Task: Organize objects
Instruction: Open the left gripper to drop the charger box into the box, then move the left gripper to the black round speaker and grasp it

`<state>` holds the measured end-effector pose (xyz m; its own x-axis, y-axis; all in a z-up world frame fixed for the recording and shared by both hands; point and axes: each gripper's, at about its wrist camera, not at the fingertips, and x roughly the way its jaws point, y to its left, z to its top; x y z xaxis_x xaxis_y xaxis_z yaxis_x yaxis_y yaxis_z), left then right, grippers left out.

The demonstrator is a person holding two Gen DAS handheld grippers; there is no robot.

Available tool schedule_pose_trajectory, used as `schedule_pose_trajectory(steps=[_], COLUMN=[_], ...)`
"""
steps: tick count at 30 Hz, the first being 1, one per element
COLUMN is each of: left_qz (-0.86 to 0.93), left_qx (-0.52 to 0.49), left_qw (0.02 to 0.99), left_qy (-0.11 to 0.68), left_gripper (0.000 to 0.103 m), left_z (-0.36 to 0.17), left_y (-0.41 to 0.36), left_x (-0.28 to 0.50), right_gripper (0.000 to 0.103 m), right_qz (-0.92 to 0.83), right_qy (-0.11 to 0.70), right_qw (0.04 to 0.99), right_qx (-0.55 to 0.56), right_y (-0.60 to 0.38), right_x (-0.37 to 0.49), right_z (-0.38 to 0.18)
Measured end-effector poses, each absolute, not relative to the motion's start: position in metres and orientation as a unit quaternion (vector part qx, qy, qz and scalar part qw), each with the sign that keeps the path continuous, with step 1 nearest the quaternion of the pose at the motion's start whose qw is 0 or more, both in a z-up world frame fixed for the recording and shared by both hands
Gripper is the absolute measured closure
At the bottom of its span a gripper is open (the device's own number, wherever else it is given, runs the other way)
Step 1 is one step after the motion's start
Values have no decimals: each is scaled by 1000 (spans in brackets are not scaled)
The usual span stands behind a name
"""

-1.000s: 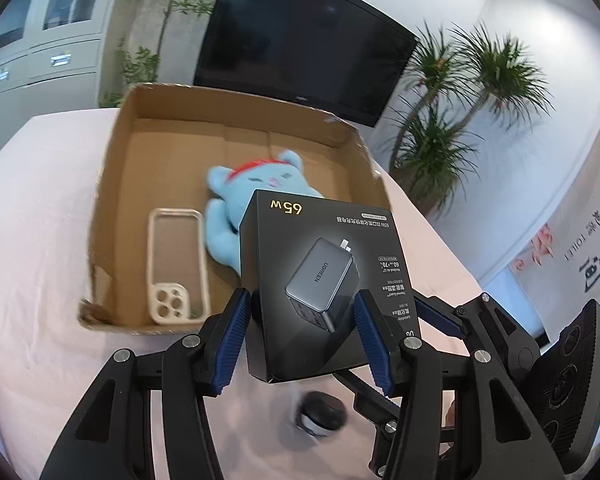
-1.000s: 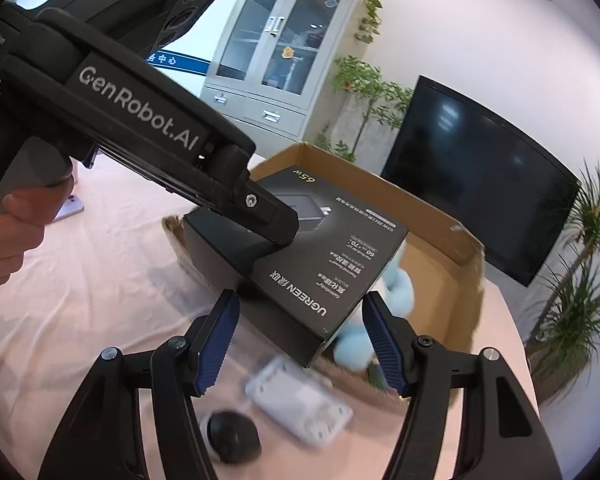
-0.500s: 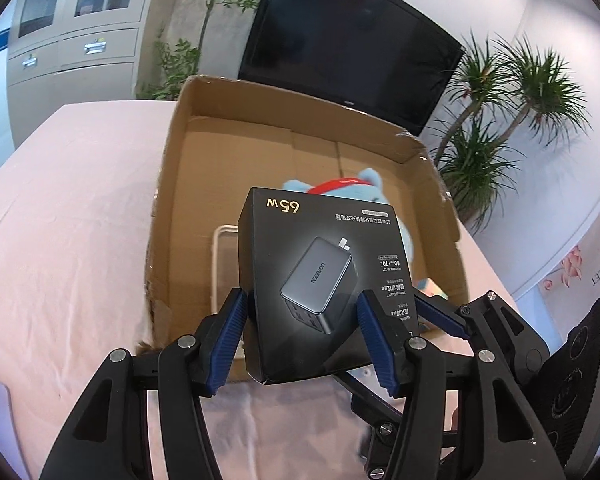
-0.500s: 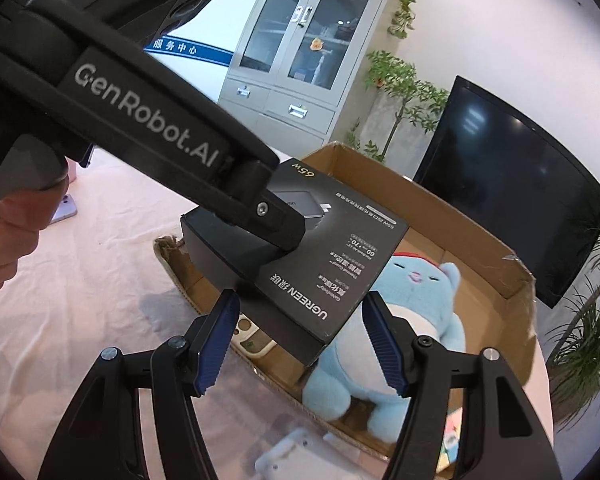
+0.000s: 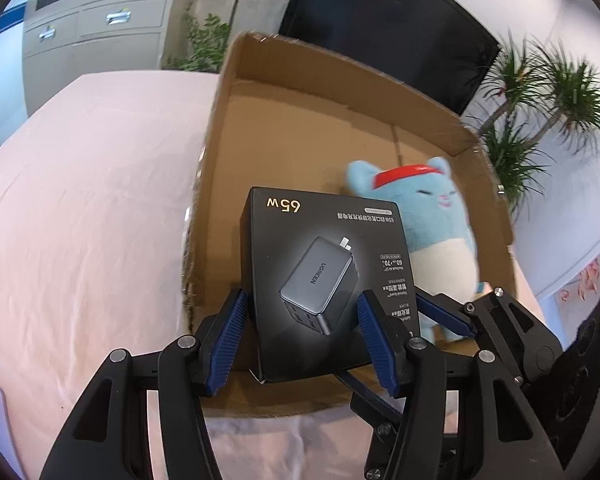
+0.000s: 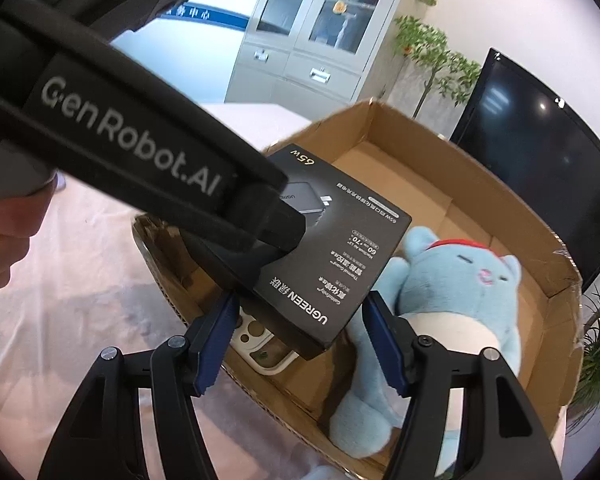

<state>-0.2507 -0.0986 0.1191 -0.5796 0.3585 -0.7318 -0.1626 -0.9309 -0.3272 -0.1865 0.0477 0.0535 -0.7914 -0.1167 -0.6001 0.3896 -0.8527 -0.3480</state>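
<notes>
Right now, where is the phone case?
In the right wrist view, the phone case lies on the floor of the cardboard box, near its front-left corner, partly hidden under the charger box, left of the plush.

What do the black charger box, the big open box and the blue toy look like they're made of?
Black charger box: printed card with a smooth, slightly glossy finish, judging by its sharp folded edges and soft sheen.
Big open box: plain brown corrugated cardboard, matte, with creased and frayed edges.
Blue toy: soft plush fabric with fuzzy pile, probably stuffed.
</notes>
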Motion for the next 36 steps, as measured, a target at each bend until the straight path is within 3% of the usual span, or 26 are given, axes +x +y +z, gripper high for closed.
schedule_pose_trajectory(steps=[3,7,10,12,18,22,31,34,36], left_qz=[879,884,892,892,870,837,796,793,788], left_qx=[-446,-428,-408,-402,-419,-458,-525,-533,-535], left_qw=[107,127,146,165,241,286,300,296,305], left_qy=[-134,-137,-131,-128,-98,-84,-30,-3,0], left_gripper=[48,48,43,34,32,32,32,44,44], left_z=[97,110,132,142,141,107,38,27,25], left_y=[-99,-91,-81,-69,-20,9,66,83,95], left_x=[-261,-245,-231,-222,-177,-129,-101,-97,-88], right_gripper=[48,49,45,40,39,38,36,35,35], right_qz=[-904,-904,-920,-931,-937,-924,-901,-889,-886], right_qy=[236,248,199,148,26,-28,-112,-139,-143], right_qw=[144,125,123,121,89,103,101,105,103], right_qx=[326,325,314,311,337,368,407,423,428], right_y=[42,47,80,111,206,232,251,255,254], right_x=[-198,-188,-168,-155,-126,-87,5,18,27], right_z=[44,54,83,100,117,92,39,24,18])
